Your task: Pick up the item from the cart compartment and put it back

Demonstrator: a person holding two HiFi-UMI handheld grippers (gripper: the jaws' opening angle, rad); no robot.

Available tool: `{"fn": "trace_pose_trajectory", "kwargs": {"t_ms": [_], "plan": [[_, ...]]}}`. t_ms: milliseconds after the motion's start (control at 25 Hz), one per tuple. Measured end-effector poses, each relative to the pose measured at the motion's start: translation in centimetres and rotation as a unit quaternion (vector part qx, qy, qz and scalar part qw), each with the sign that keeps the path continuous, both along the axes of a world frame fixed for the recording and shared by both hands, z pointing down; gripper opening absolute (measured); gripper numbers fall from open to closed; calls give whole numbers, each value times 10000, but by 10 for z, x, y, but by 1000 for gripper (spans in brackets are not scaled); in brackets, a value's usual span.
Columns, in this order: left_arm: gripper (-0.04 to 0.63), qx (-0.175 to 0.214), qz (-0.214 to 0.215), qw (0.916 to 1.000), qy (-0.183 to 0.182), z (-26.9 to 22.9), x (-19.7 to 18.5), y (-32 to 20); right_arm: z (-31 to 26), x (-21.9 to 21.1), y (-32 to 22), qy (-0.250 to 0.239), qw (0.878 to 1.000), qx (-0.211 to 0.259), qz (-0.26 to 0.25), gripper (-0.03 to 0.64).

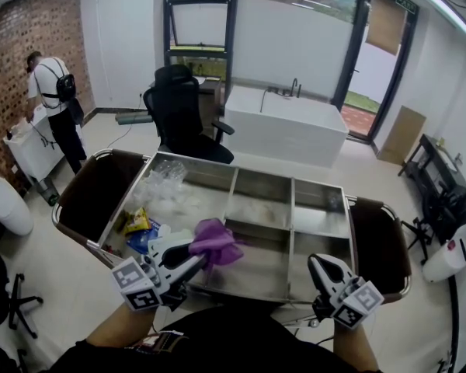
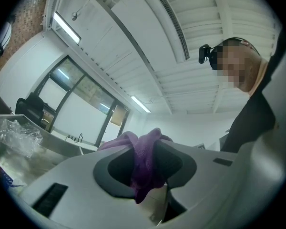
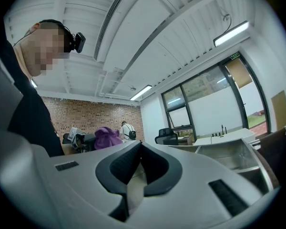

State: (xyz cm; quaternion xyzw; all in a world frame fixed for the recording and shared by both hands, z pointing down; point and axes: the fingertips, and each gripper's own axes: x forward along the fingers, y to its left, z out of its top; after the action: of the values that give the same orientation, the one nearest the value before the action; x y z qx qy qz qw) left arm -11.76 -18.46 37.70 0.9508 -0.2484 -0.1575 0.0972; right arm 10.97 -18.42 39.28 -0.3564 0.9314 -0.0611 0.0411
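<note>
Head view: L tool [image 1: 196, 261] is clamped on a purple cloth [image 1: 216, 243]. It's held up over the steel cart [image 1: 318, 208] nr the front edge, abt where the left and middle compartments meet. R tool [image 1: 323, 266] hangs at the cart's front right, well apart from the cloth. Crumpled plastic bags [image 1: 161, 186] and a yellow packet [image 1: 137, 221] lie in the left compartment.

L tool view: cloth bunched betw the pads, pinched tight.

R tool view: jaws together, nothing betw them.
</note>
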Motion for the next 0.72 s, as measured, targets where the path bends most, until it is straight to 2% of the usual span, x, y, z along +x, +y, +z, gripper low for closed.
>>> {"fn": "trace_pose_trajectory", "kwargs": {"t_ms": [720], "plan": [[104, 0, -14, 9998, -178, -3, 1, -3, 1, 6, 6, -22, 10000, 13, 56, 0]]}}
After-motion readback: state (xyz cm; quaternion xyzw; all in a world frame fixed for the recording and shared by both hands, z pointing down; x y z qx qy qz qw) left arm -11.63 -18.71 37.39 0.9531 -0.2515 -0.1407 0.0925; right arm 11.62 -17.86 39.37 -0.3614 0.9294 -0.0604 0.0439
